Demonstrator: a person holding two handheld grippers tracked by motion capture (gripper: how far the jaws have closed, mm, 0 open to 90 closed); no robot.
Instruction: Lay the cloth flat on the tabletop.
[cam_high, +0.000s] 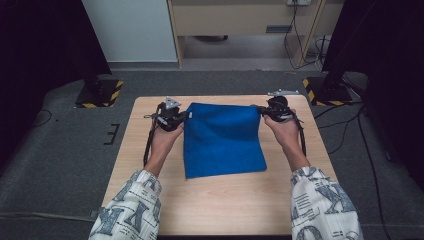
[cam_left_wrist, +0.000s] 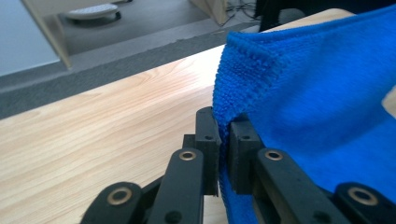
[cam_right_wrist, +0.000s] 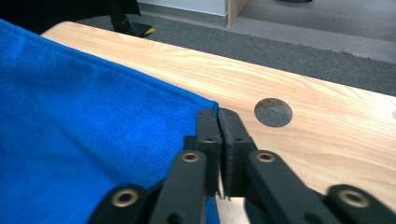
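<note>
Nearest the person, patterned white sleeves (cam_high: 131, 205) came in over the pale wood-grain table (cam_high: 220, 205), whose near part lay bare. Beyond that, a blue terry-cloth towel (cam_high: 222, 139), soft and nubbly with a stitched hem, lay flat in the table's middle, its near edge free. At its far left corner the left gripper (cam_left_wrist: 223, 135) had its black jaws pinched on the hem, with cloth between them. At the far right corner the right gripper (cam_right_wrist: 218, 126) was clamped on the towel's edge, jaws almost meeting. Just beside it, a round hole (cam_right_wrist: 273, 112) pierced the tabletop. Past the table's far edge lay grey carpet (cam_high: 60, 150).
</note>
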